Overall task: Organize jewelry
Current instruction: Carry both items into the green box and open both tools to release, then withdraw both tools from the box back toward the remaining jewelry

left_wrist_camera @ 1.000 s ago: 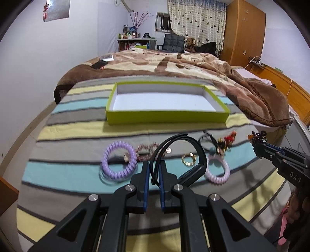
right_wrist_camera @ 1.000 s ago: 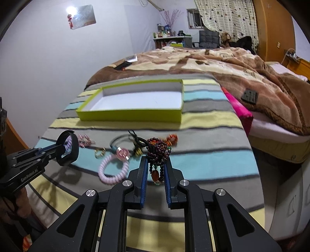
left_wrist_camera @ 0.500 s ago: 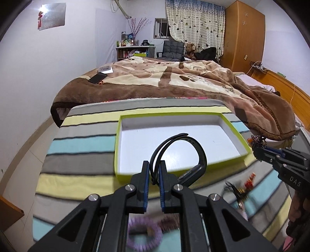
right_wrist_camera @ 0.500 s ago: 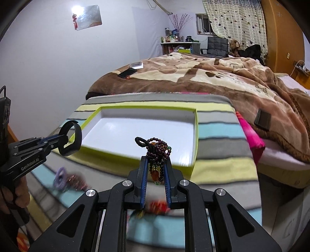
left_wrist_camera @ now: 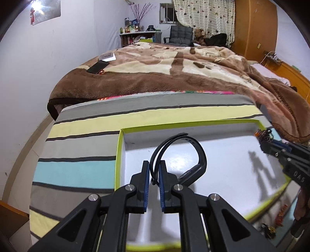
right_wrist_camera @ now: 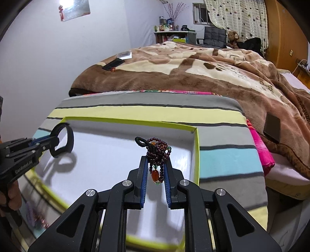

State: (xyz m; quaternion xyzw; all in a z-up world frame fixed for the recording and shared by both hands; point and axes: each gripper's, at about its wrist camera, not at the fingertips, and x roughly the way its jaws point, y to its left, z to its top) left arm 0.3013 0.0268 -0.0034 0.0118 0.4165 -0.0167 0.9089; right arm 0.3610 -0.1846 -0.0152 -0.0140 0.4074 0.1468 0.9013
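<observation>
Left wrist view — lime tray (left_wrist_camera: 118, 155) now beneath the tongs (left_wrist_camera: 154, 170), formerly far ahead

A brown and cream blanket (left_wrist_camera: 174, 75) sprawls across the bed beyond the striped cover (left_wrist_camera: 81, 151). A black phone (left_wrist_camera: 97, 67) lies on the blanket's far left, a white card (left_wrist_camera: 107, 56) just beyond it. On the right, a dark flat rectangle (right_wrist_camera: 272, 130) rests on the blanket. Far back stand a cluttered shelf (left_wrist_camera: 135, 35), a dark chair (left_wrist_camera: 179, 35), spotted curtains (left_wrist_camera: 203, 18) and a wooden wardrobe (left_wrist_camera: 255, 29).
</observation>
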